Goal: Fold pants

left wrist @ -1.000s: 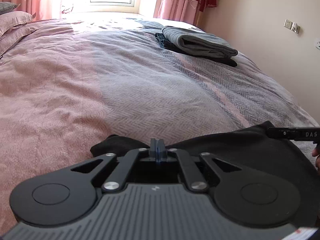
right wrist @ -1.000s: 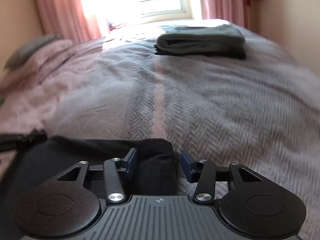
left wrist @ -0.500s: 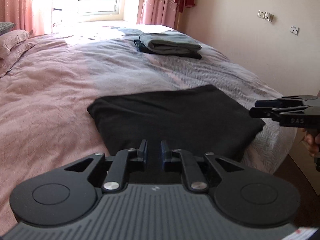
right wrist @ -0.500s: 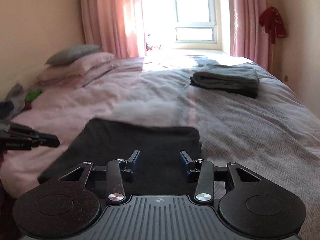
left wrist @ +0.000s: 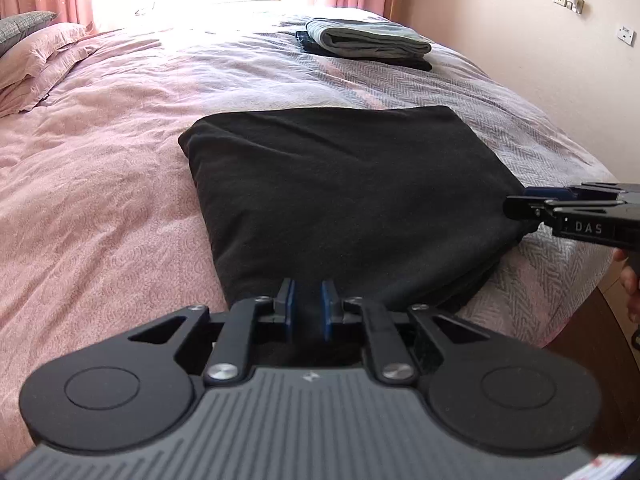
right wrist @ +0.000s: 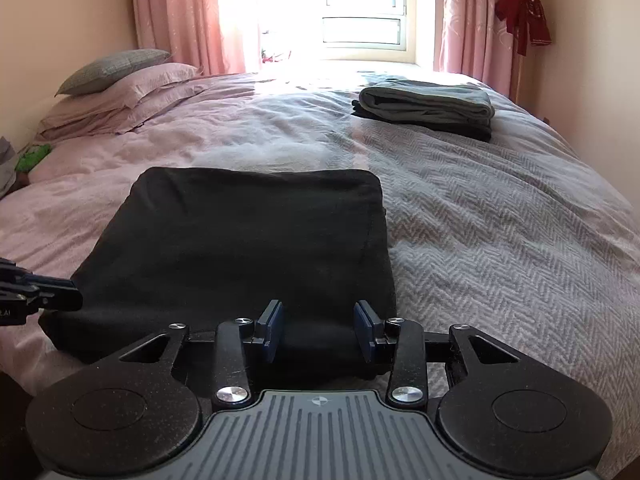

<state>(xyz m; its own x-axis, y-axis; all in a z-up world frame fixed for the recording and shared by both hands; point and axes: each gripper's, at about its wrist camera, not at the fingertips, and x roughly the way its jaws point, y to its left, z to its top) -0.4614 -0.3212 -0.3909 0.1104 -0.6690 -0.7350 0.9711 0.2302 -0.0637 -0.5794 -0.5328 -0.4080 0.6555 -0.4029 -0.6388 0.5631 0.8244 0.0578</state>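
Lay folded flat as a black rectangle near the foot edge of the bed (right wrist: 500, 216): pants (left wrist: 344, 200). Hovered just above their near edge, narrowly parted and gripping nothing: left gripper (left wrist: 307, 300). Stood half spread after closing a little, also empty: right gripper (right wrist: 319, 326). Sat toward the far corner: stack of folded clothes (right wrist: 428, 110).

Left gripper (left wrist: 307, 300) angled downward, jaws slightly apart, nothing between. Right gripper (right wrist: 319, 330) angled downward, jaws wider, just been closing, empty. Hand (left wrist: 630, 280) behind right gripper.
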